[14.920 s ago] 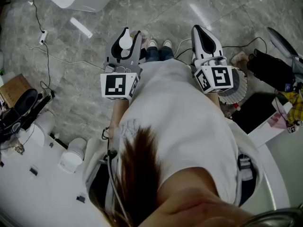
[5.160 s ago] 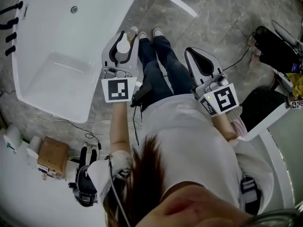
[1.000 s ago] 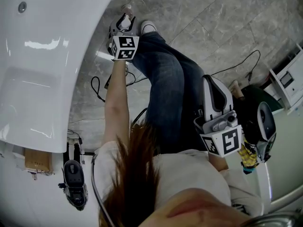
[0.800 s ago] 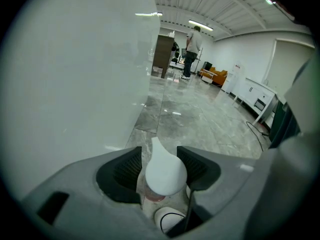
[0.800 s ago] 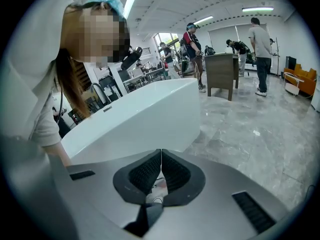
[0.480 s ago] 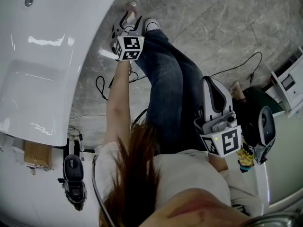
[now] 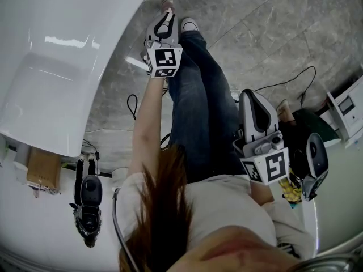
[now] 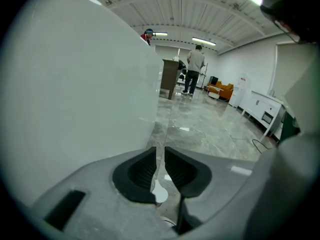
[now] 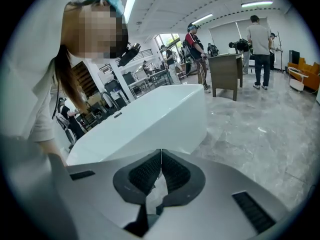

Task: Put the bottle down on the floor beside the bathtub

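Scene, head view: large white glossy bathtub (image 7: 68, 67) fills the upper left. Grey marble-patterned tile floor (image 7: 272, 33) runs along its outer wall. The person stands next to the tub in blue jeans (image 7: 204, 106), with one white shoe (image 7: 189, 25) forward.

Left tongs (image 8: 160, 151): arm stretched forward and low, tips close to the floor in the strip between the tub wall and the shoe. In the left gripper view the tub wall rises at the left. The two black ribbed pads (image 8: 142, 169) are closing. A narrow slit remains between them and no object is gripped. A small white shape shows low in the slit; I cannot tell what it is.

Right tongs (image 9: 161, 151): held back beside the person's right hip, well apart from the left pair. The pads meet at the tips and nothing is between them. The right gripper view looks across at the tub.

Small pale bottle with a pinkish top (image 7: 166, 5): on the floor just beyond the tips of the left tongs, outside the pads and free of them. It is close beside the tub's outer wall and near the toe of the white shoe. It is too small in the head view to judge whether it stands upright. It is far from the right tongs.
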The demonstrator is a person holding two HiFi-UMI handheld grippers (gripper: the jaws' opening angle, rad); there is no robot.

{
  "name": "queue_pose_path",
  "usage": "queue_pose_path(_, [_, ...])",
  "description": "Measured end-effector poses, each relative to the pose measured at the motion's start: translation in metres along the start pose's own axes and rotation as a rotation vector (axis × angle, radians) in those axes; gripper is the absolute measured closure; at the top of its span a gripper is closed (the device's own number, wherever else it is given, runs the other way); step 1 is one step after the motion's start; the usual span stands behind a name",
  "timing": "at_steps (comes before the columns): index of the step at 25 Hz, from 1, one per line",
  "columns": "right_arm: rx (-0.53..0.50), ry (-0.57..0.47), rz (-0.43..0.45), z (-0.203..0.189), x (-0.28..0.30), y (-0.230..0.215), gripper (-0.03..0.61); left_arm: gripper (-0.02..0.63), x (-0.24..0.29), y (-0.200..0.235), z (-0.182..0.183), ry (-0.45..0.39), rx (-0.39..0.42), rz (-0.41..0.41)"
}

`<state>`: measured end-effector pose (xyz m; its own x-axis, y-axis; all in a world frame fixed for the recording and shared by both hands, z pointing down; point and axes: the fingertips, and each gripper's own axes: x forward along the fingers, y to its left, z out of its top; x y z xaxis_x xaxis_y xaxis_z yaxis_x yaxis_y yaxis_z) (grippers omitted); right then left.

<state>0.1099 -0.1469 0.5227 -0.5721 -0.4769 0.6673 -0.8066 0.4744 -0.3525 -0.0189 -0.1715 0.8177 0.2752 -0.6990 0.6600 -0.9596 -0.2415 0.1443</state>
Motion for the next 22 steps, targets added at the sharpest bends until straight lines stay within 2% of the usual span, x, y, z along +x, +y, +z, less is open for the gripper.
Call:
queue_pose_path(5, [-0.014,-0.014,0.031,0.020,-0.021,0.025,0.565,0.590,-0.043,0.008,0.046,-0.054,-0.013,0.023])
queue_pose_path(9, [-0.040,-0.033,0.043,0.035,-0.034,0.039,0.565,0.598,-0.075,0.010,0.081,-0.103,0.002,0.018])
queue_pose_path(15, [-0.054,-0.046,0.035,0.052,-0.040,0.035,0.565,0.600,-0.106,0.016,0.134,-0.169,0.009,0.039])
queue_pose_path(22, [-0.086,-0.068,0.039,0.072,-0.052,0.045,0.565,0.600,-0.160,0.015,0.203,-0.286,-0.075,0.001])
